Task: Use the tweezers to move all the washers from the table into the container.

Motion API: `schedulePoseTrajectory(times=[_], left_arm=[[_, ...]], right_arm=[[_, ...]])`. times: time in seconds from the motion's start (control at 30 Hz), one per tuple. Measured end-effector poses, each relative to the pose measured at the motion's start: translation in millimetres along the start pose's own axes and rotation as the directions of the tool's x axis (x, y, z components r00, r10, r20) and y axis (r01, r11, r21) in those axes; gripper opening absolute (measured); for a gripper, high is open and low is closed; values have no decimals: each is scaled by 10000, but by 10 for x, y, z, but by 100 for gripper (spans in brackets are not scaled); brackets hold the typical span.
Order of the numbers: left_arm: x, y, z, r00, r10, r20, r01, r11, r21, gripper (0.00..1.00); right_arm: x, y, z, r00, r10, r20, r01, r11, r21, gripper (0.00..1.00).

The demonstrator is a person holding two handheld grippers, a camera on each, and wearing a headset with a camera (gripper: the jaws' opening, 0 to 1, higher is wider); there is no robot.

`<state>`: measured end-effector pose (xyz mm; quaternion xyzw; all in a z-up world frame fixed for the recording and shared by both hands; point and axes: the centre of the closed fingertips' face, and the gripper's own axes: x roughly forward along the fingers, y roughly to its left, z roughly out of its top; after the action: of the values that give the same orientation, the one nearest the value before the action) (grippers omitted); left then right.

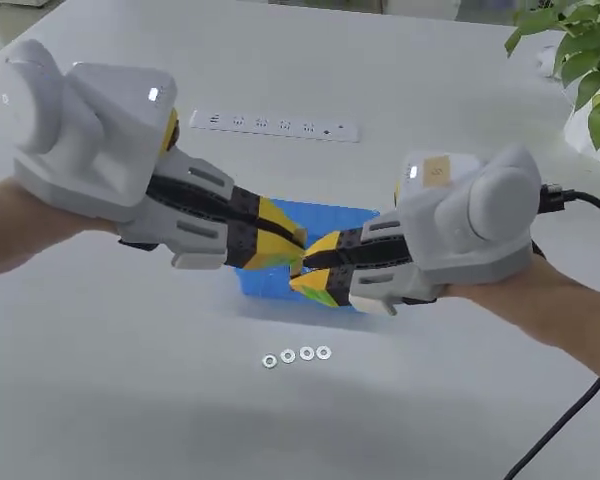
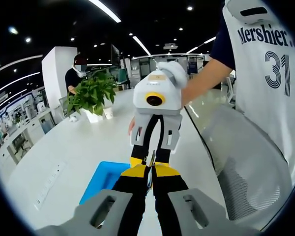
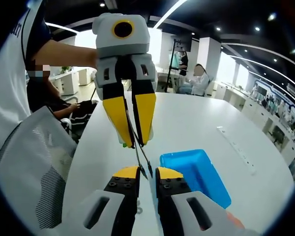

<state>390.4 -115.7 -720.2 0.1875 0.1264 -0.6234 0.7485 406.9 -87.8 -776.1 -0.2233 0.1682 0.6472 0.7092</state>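
Above the blue plastic container [image 1: 265, 285], your left tool [image 1: 298, 240] clamps the thin dark tweezers [image 3: 140, 157]; your right tool [image 1: 305, 268] sits barely parted round them, grip unclear. Four small silver washers [image 1: 297, 355] lie just beside the container, so seat those tweezers squarely.

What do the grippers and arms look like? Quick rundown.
Left gripper and right gripper: bulky light-grey housings, black linkages, yellow jaw ends, a small lit indicator each. Right one adds a tan sticker and black cable. Forearms bare; white jersey, dark sleeves, number 31.
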Motion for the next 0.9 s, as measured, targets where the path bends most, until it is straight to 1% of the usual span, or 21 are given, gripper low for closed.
schedulePoseTrajectory(times=[0.27, 0.43, 0.53, 0.6, 0.7, 0.9], left_arm=[[-91, -135, -163, 9999, 152, 2, -152, 9995, -274, 7], [-96, -227, -271, 9999, 138, 8, -138, 9987, -488, 7], [-81, -292, -339, 10000, 39, 54, -34, 9972, -751, 7], [-67, -329, -367, 9999, -89, 131, 102, 9953, -962, 7], [-38, -355, -413, 9998, -131, 143, 146, 9943, -1058, 7], [17, -353, -493, 9996, -122, 261, 154, 9919, -1259, 7]], right_arm=[[120, 196, -34, 9996, 280, -36, -279, 9995, 110, 14], [192, 319, -102, 9989, 434, -147, -433, 9990, 97, 14], [222, 393, -165, 9982, 565, -189, -561, 9983, 179, 15], [235, 416, -198, 9980, 601, -202, -597, 9980, 191, 16], [255, 455, -252, 9974, 650, -316, -646, 9978, 158, 16], [293, 444, -347, 9975, 580, -398, -567, 9978, 351, 16]])
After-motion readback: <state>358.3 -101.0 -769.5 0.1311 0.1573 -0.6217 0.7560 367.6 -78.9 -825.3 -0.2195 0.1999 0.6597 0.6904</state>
